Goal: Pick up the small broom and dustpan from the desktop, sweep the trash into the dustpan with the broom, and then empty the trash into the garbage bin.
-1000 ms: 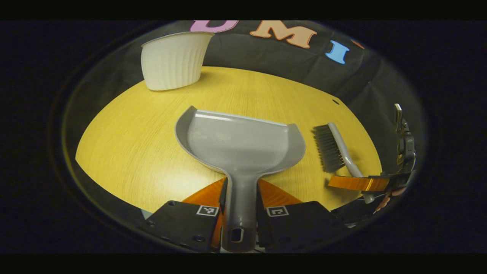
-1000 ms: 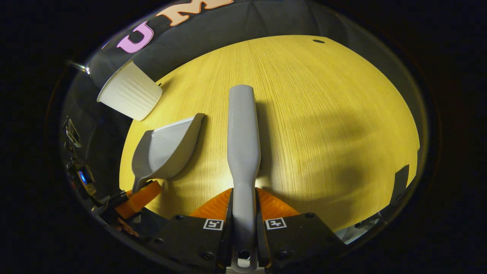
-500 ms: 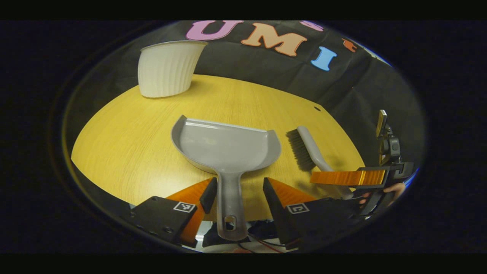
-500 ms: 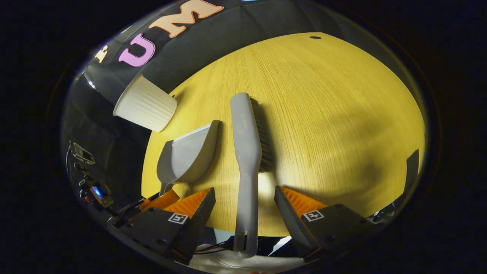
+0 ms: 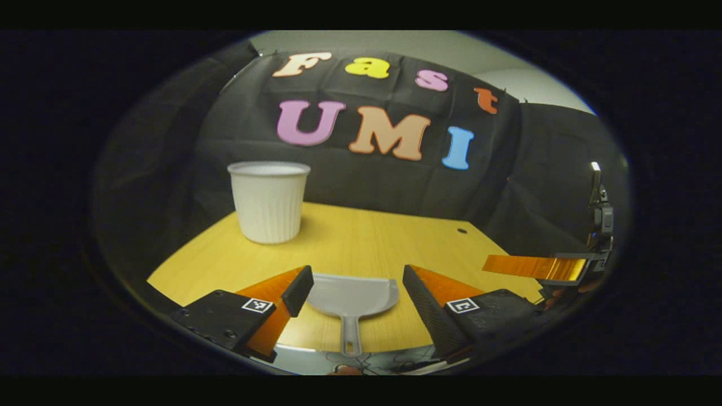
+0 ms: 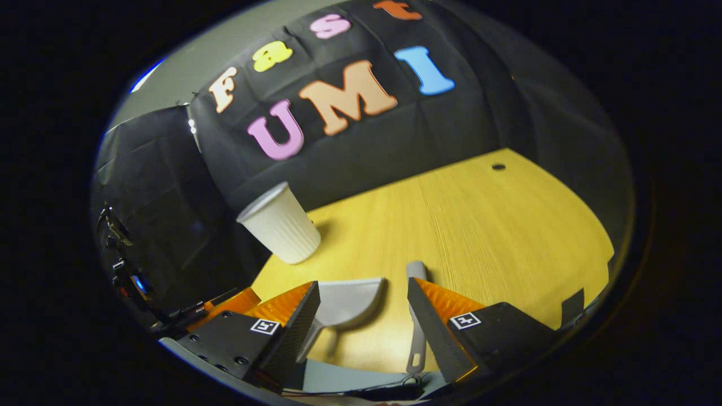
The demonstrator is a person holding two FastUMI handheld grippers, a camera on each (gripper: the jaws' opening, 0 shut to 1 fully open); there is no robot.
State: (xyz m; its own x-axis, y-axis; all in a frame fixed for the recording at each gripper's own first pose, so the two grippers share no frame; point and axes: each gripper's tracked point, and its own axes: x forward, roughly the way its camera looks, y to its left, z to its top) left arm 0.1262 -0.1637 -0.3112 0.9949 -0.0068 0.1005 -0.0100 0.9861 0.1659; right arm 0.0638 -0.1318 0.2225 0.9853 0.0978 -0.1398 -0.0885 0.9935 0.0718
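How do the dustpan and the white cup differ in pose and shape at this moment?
The white cup stands upright near the back of the desk; the dustpan lies flat near the front edge. The white cup is tall, ribbed and round; the dustpan is a shallow grey scoop with a handle pointing toward the camera. Both rest on the desk, untouched by either gripper.

My left tool [image 5: 351,287] hangs above the near edge of the counter [image 5: 361,237], fingers spread wide and gripping nothing. My right tool [image 6: 361,296] sits the same: raised, tilted, fingers parted and empty.
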